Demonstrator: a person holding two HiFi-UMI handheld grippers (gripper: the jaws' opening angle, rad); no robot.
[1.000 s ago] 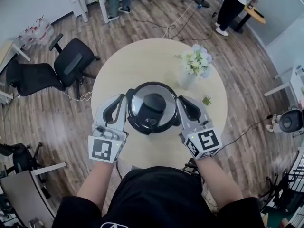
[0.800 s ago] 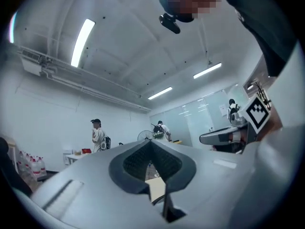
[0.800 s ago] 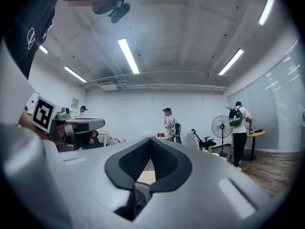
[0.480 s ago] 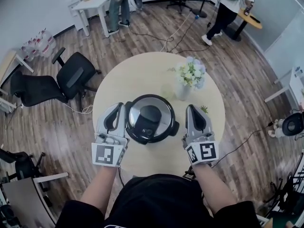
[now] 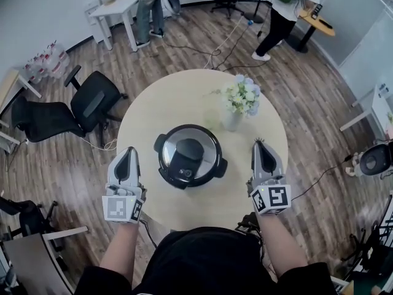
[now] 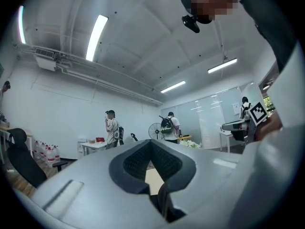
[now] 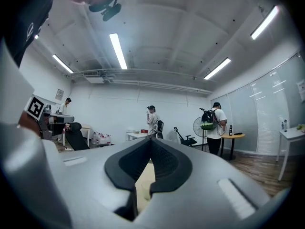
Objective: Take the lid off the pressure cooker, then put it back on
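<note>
1. Item: pressure cooker (image 5: pixel 190 157), standing near the middle of a round table (image 5: pixel 172 97). Its lid (image 5: pixel 206 141) is seated on top, with the black lid handle (image 5: pixel 186 155) across the centre.
2. Left gripper (image 5: pixel 130 151): jaws are closed together with nothing between them. It is held at the table's left edge.
3. Right gripper (image 5: pixel 261 144): jaws are likewise closed on nothing. It is held over the table's right side.
4. Step in hand: cannot be settled, since the lid is on and untouched. If a lift is intended, the jaws should be opened before being brought in. The lid should be gripped evenly from both sides, turned to unlock, then raised straight up. The vase of flowers (image 5: pixel 236 103) behind should be kept clear.
5. Position: the cooker lies between the two grippers, about level with their tips. It is near both and touched by neither.
</note>
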